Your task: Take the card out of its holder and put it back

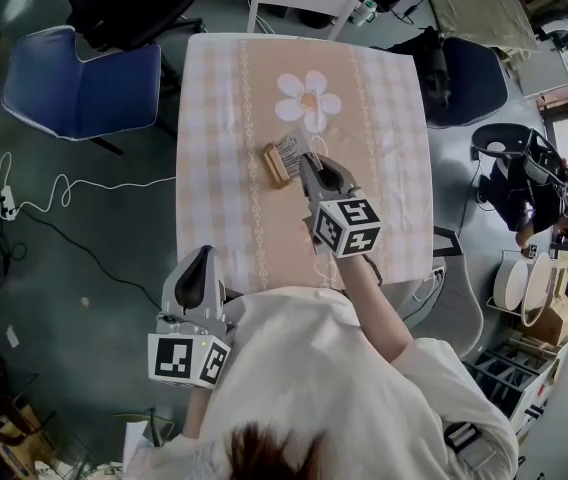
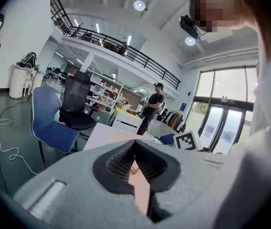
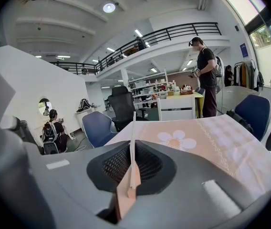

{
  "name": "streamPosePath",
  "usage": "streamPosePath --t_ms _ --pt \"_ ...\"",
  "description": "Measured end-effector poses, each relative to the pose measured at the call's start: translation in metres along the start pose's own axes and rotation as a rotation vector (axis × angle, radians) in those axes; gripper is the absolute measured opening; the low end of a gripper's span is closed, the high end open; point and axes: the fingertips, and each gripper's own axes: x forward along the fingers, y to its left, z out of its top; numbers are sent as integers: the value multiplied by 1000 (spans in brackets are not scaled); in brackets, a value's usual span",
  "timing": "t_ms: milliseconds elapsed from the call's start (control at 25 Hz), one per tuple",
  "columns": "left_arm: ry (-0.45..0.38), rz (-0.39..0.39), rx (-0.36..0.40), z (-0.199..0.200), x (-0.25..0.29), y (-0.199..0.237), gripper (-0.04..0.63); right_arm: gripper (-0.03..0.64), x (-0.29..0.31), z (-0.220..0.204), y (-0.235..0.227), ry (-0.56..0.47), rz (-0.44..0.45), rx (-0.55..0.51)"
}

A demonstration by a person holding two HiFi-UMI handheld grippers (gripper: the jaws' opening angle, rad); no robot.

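Right claw [image 1: 307, 164], arm stretched over the table [image 1: 214, 198], pinches the card [image 1: 291, 148]; left claw [image 1: 202, 256] pressed together.

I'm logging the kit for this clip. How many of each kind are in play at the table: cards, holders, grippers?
card: 1
wooden holder: 1
grippers: 2 (left gripper, right gripper)
Total: 4
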Motion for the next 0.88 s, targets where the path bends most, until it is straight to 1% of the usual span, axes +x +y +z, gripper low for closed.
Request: streamPosePath --t_ms 440,880 --pt "12 -2 2 -2 4 0 0 15 7 -5 1 14 9 -20" --pt "23 3 -2 -3 6 1 0 14 17 -20 4 60 11 -40"
